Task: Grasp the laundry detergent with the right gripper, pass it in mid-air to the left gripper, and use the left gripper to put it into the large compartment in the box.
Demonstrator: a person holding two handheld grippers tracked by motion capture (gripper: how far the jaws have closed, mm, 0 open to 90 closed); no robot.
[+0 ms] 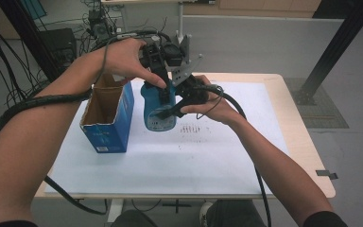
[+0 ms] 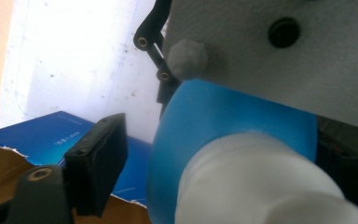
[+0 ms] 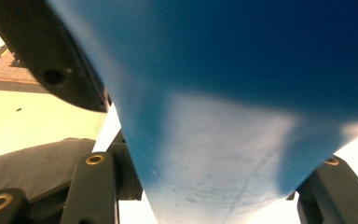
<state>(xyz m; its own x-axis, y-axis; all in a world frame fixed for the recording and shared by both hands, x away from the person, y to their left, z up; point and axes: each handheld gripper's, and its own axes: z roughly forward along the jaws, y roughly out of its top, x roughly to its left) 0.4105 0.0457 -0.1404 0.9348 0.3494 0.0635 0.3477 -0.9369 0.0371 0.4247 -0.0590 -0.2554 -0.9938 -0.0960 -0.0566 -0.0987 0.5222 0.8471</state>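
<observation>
A blue bottle (image 1: 159, 112) with a white cap (image 2: 256, 182) stands upright over the white sheet at the table's middle. My right gripper (image 1: 169, 111) comes in from the right and is shut on the bottle's body (image 3: 223, 107), one jaw on each side of it. My left gripper (image 1: 162, 81) hangs over the bottle's top, held by the person's left hand. It is open: its left fingertip (image 2: 98, 163) stands apart from the cap, and the other jaw is hidden behind the bottle (image 2: 223, 116).
An open blue cardboard box (image 1: 108, 118) stands just left of the bottle, its flap (image 2: 0, 172) close under my left gripper. A grey gripper plate (image 2: 284, 46) sits right above the bottle. The white sheet (image 1: 170, 161) covers the wooden table (image 1: 307, 142).
</observation>
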